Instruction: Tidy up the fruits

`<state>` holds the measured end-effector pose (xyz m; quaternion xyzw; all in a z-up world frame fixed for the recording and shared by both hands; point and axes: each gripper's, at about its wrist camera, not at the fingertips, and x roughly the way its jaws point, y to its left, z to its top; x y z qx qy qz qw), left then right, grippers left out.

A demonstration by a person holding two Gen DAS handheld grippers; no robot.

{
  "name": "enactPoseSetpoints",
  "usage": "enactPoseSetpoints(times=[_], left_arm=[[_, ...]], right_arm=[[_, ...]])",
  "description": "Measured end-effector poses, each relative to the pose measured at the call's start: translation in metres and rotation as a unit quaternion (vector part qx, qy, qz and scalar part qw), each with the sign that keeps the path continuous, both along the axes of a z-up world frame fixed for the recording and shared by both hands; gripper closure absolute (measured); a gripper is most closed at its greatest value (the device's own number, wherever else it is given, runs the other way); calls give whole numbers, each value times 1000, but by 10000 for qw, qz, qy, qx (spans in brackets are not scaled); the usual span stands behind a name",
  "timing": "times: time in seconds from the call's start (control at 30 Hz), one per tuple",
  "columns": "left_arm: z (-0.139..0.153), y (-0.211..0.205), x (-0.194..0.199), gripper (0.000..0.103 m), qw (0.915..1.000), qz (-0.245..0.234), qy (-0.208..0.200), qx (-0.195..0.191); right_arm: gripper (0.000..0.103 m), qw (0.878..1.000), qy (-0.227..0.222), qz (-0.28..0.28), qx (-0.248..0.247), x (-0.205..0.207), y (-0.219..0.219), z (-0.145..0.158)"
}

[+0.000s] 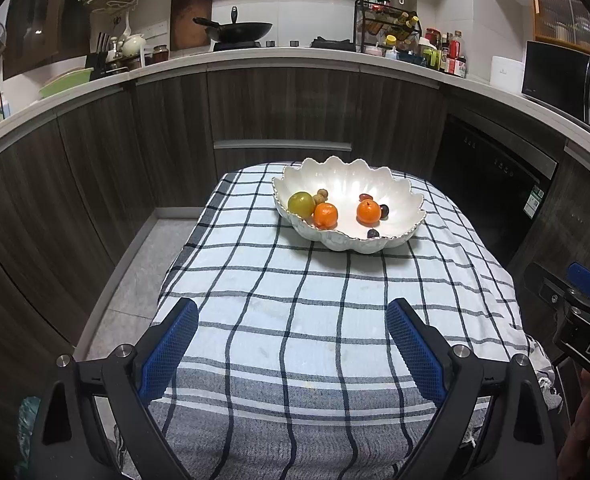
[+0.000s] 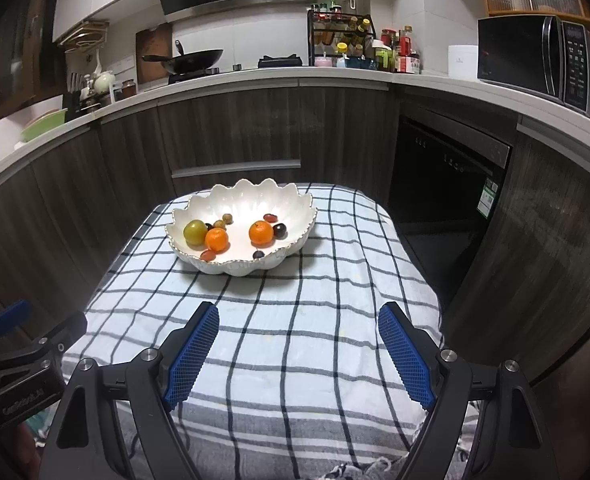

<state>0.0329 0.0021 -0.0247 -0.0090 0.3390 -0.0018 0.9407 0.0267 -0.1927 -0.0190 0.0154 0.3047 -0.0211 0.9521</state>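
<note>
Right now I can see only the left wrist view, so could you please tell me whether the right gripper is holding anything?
Observer: No. The right gripper is open above the checked cloth, with nothing between its fingers.
Operator: Thank you. Is any fruit hidden from me behind the bowl's near rim?
Observer: Yes. A small reddish fruit lies inside the white bowl, just in front of the left orange.
</note>
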Motion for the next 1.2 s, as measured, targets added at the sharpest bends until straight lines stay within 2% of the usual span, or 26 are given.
enactPoseSetpoints(times=[1.2], left_arm=[[-3,-3,0,7,10000,-3,-3,47]], right_arm=[[20,10000,-20,20,52,-1,3,-1]])
